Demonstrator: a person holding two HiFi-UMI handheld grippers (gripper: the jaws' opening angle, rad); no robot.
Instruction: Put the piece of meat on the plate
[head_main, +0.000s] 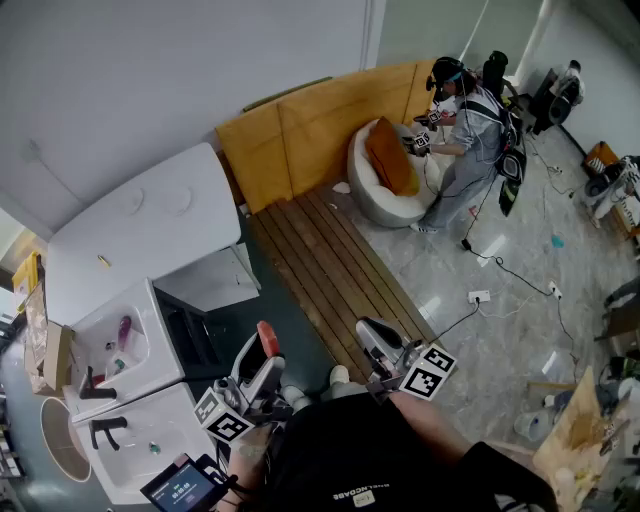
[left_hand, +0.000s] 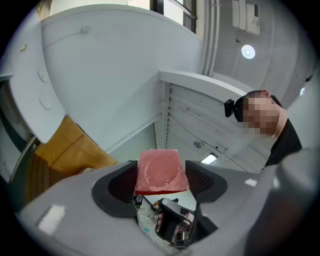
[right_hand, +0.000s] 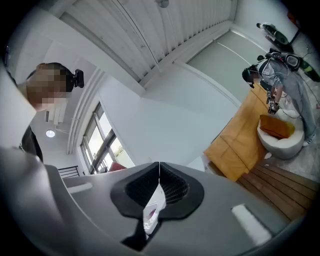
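1. While clamped in the left gripper (head_main: 262, 352), raised at lower centre of the head view, just right of the white sink counter (head_main: 155, 310) edge: piece of meat (head_main: 268, 337), a red slab, pads pressed on two opposite sides.
2. Right of it, jaws tip to tip with nothing between: right gripper (head_main: 378, 340).
3. Up-frame of both grippers: open wooden slat decking (head_main: 330, 265), then pale floor at right with a corded power strip (head_main: 479, 296).
4. Upper right, well apart: another person (head_main: 465, 140) beside a white beanbag seat (head_main: 385, 200) with an orange cushion (head_main: 388, 155).
5. Cut off at the lower left edge: a round tan object (head_main: 60, 450), too partial to name.
6. Along the bottom edge: wearer's dark top (head_main: 380, 460), hiding the floor beneath the grippers.
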